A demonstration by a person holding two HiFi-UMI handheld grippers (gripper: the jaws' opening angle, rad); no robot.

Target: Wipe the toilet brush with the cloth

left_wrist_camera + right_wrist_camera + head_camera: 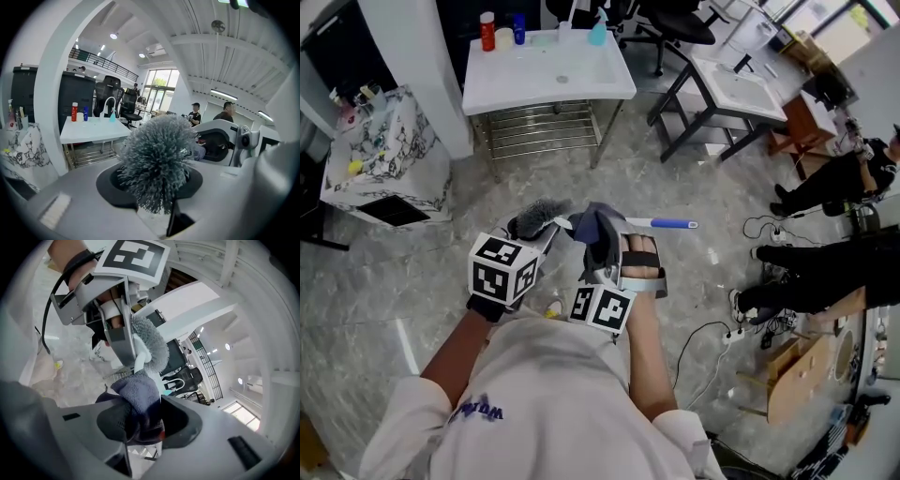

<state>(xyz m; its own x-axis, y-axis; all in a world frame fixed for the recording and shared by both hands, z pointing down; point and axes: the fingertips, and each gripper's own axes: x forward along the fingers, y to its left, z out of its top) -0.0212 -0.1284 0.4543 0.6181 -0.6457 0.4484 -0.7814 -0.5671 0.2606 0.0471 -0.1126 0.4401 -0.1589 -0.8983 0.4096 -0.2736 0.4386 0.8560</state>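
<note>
In the head view my left gripper (546,234) is shut on the toilet brush just behind its grey bristle head (539,217). The brush's white and blue handle (664,223) sticks out level to the right. My right gripper (598,246) is shut on a dark blue cloth (596,229), which lies against the brush's neck beside the bristles. In the left gripper view the bristle head (157,164) fills the space above the left gripper (157,208). The right gripper view shows the cloth (137,397) bunched in the right gripper (140,420), touching the brush's white neck (140,359) below the bristles (152,341).
A white table (581,89) with bottles stands ahead, with a metal rack under it. A marbled cabinet (384,155) is at the left and a sink table (759,103) at the right. Cables and a power strip (741,333) lie on the floor near seated people (825,272).
</note>
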